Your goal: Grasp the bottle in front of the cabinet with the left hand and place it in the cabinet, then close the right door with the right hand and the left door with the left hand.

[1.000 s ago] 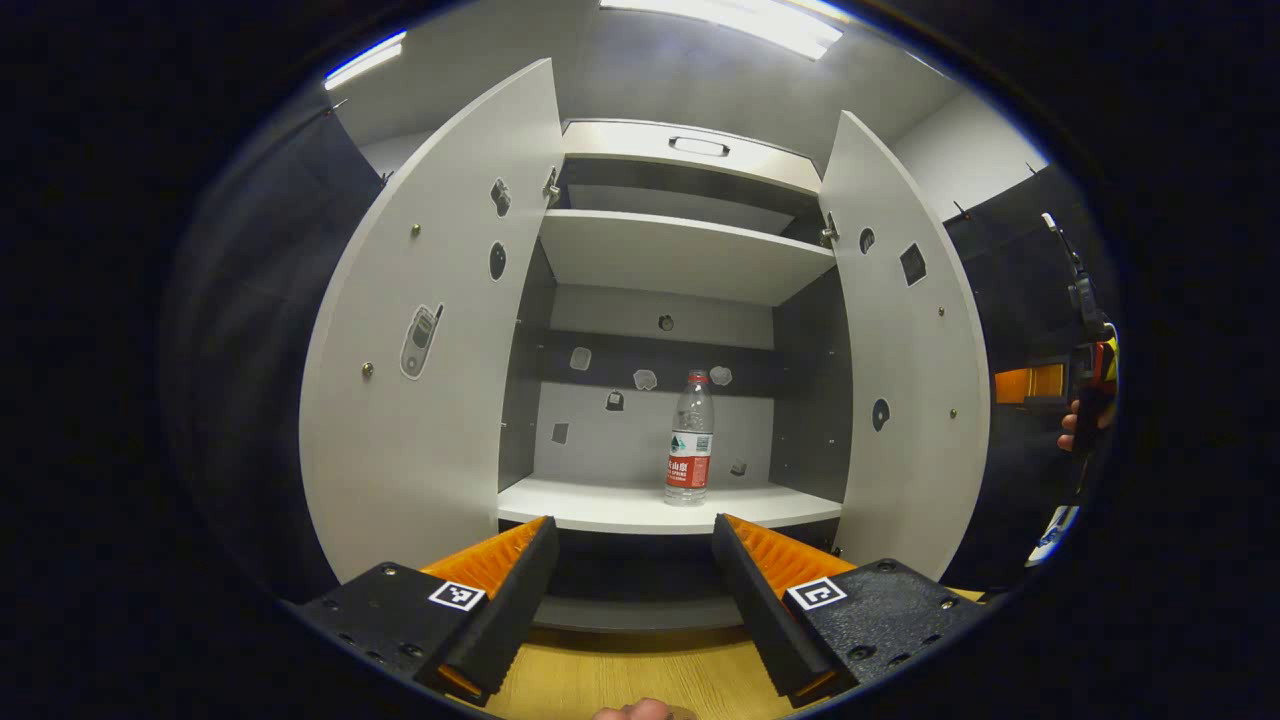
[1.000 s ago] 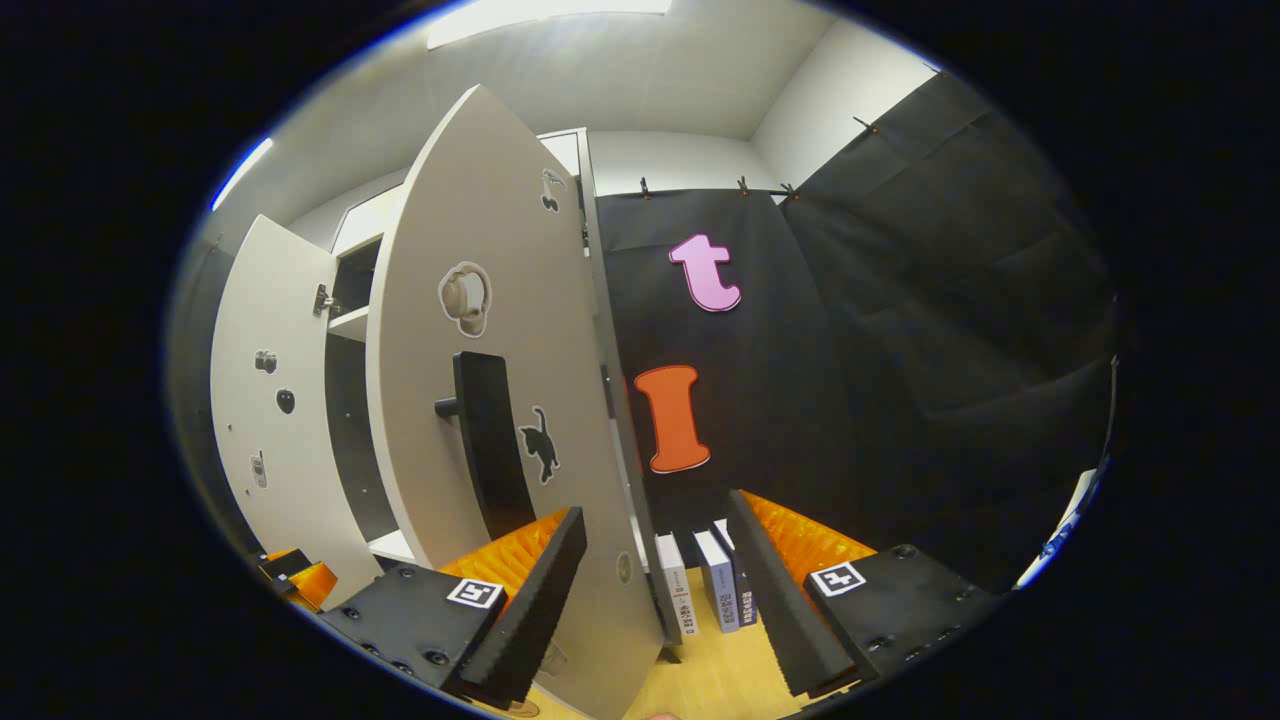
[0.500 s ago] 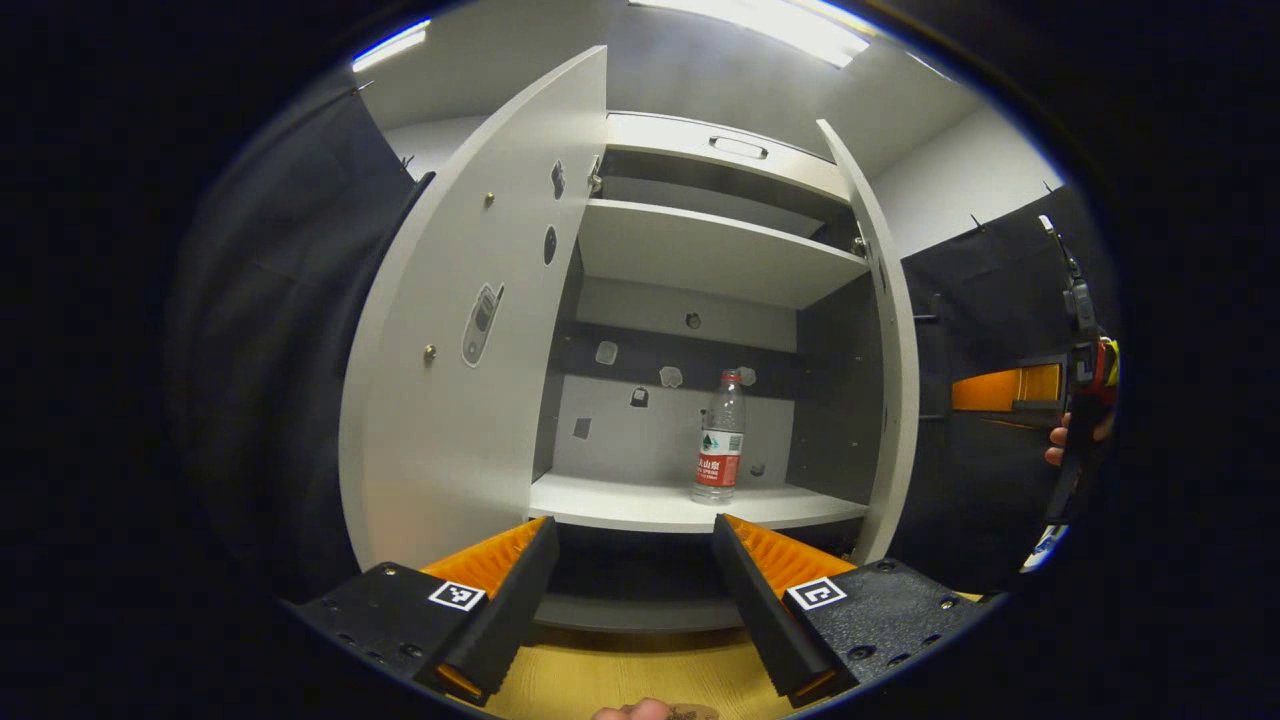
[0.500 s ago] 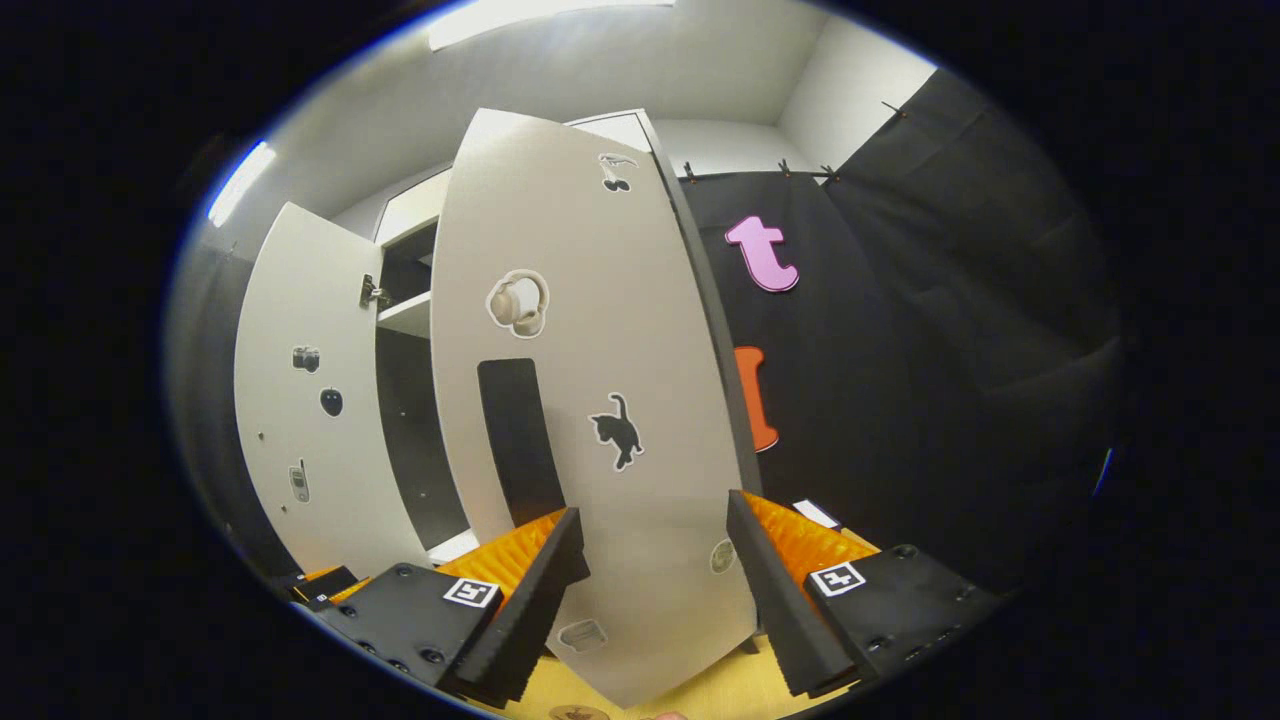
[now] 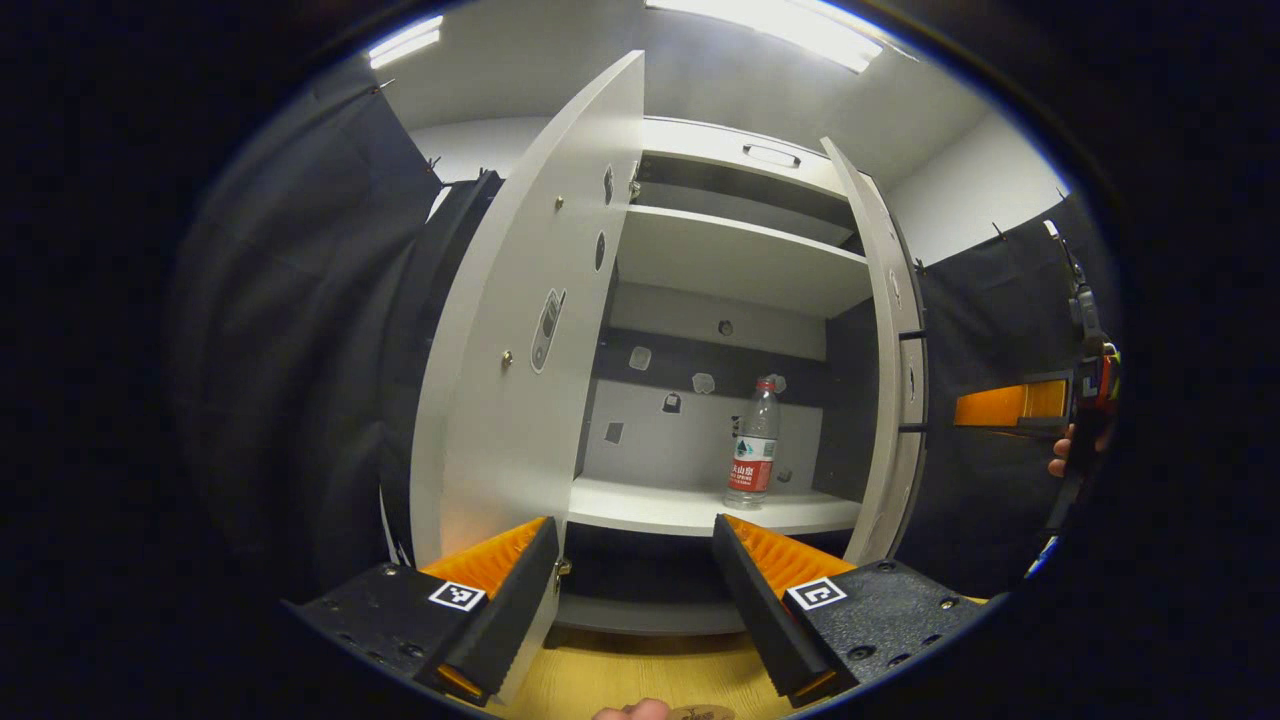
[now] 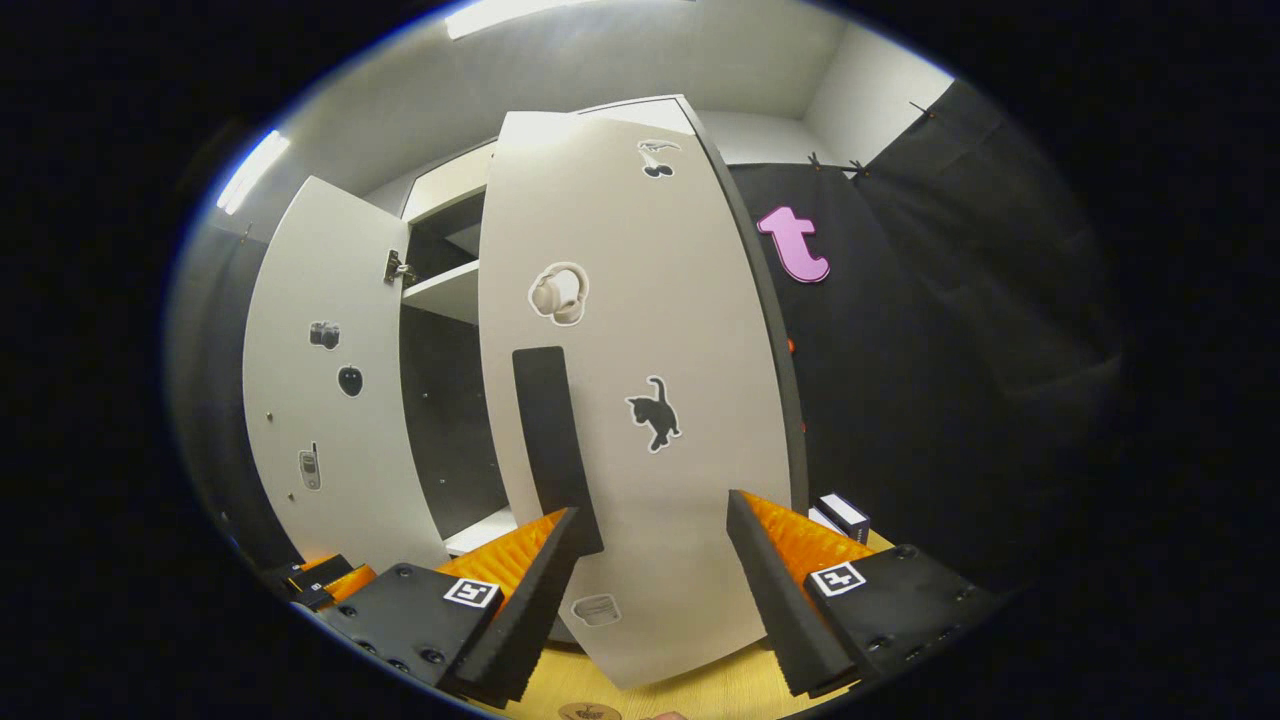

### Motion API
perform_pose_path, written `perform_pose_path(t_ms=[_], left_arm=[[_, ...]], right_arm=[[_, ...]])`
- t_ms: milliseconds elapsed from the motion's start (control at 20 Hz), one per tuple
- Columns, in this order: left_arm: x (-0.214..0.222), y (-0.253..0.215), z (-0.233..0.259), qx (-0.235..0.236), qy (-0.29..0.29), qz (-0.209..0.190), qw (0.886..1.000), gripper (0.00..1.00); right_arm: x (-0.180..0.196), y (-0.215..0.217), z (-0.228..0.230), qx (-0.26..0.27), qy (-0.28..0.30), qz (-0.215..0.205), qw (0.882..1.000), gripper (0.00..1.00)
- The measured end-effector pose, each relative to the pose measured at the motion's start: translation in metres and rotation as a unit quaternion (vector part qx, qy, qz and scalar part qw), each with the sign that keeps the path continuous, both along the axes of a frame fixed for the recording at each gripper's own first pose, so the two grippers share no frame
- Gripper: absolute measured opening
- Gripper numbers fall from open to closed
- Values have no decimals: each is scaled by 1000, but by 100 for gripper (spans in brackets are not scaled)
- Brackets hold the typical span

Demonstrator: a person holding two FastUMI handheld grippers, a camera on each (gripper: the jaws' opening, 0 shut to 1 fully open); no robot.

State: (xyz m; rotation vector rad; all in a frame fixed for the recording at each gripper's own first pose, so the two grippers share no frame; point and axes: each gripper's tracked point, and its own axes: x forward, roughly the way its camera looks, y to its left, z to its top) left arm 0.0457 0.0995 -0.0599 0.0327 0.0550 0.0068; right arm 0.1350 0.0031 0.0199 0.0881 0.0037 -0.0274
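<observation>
1. The left gripper (image 5: 635, 600) hangs with its jaws spread wide and nothing between them, low over the wooden floor (image 5: 640, 680) before the cabinet (image 5: 740, 165).
2. Out past its fingers, at about one o'clock, the bottle (image 5: 753, 457) stands upright on the cabinet's lower shelf (image 5: 690, 508), toward the right side and clear of the walls.
3. The left gripper view looks into the cabinet: the left door (image 5: 520, 350) is swung wide at ten o'clock, and the right door (image 5: 895, 380) is seen nearly edge-on at two o'clock.
4. At three o'clock in that view, a hand (image 5: 1062, 452) holds the other gripper.
5. The right gripper (image 6: 650, 600) is also wide apart and empty, facing the outer face of the right door (image 6: 640, 400).
6. The right gripper view gives what the other cannot: the door's dark handle (image 6: 555, 440) at eleven o'clock and its stickers. Whether either finger touches the door, I cannot tell.
</observation>
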Motion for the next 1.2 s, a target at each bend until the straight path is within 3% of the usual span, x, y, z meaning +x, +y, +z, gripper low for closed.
perform_pose_path(t_ms=[400, 800, 1200], left_arm=[[-8, -4, 19, -28, -19, 3, 999, 94], [-36, 12, 36, -45, -35, 42, 997, 94], [-76, 68, 68, -32, -71, 146, 986, 94]], right_arm=[[44, 15, -10, -47, 9, 17, 999, 97], [79, 22, -23, -20, 19, 32, 999, 97], [97, 25, -21, -64, 1, 32, 997, 97]])
